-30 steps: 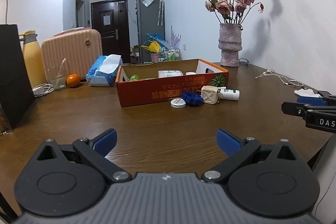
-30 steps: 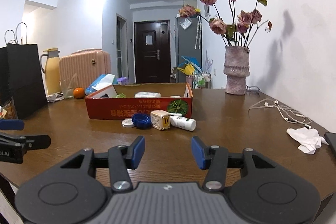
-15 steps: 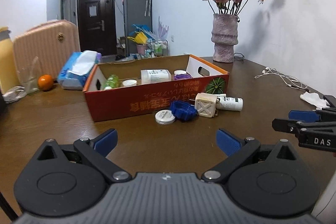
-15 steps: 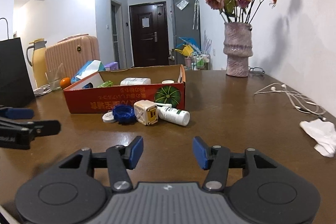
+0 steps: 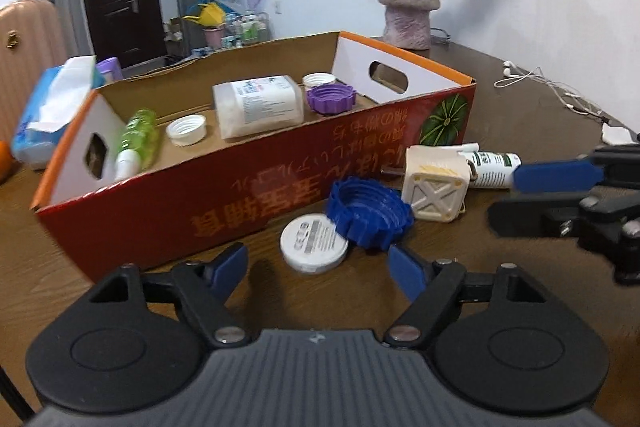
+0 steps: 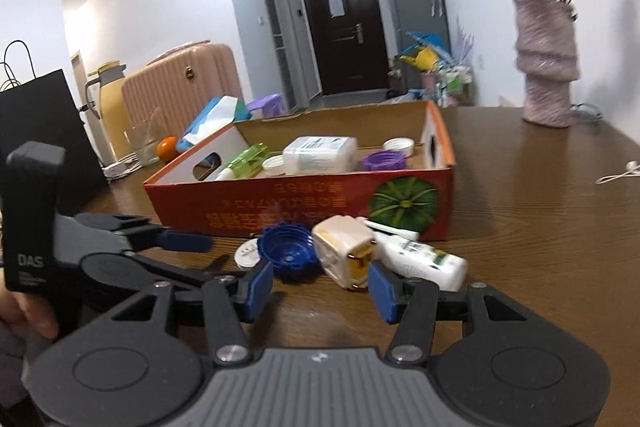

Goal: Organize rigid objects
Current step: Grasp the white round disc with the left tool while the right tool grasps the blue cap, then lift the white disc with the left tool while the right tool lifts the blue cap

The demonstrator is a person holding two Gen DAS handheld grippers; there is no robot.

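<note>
Four loose pieces left on the tabletop (image 5: 120, 287), just in front of the red cardboard box (image 5: 248, 211): white round lid (image 5: 314, 247), blue ribbed cap (image 5: 370, 213), cream square plug adapter (image 5: 434, 193), white tube bottle (image 5: 494, 169). Judged the reach-in step, nothing lifted yet.

Nearest, in the left wrist view: left claw (image 5: 316, 273) released, nothing between its blue pads, jaws just narrowed from their widest, aimed at 12 o'clock over the white round lid, with the blue ribbed cap at about 1 o'clock and resting partly on that lid. Right claw (image 6: 320, 285) likewise unclenched at a middling gap, empty, framing the blue ribbed cap at 11 o'clock and the cream square plug adapter at 12 o'clock in its own view; white tube bottle at 1 o'clock, touching the adapter.

Next move, likely: lower each claw onto one piece, close, lift over the near wall. Flat lid probably awkward, being low on the wood and pinned under the cap's edge; cap first seems wiser.

Farther on, inside the red cardboard box, seen from the left wrist: green bottle (image 5: 134, 143) lying at 10 o'clock, small white cap (image 5: 186, 130) beside it, large white jar (image 5: 258, 111) on its side at 12 o'clock, purple ribbed cap (image 5: 331, 99) and another white cap (image 5: 319, 79) toward 1 o'clock. Room still free along the near wall.
</note>
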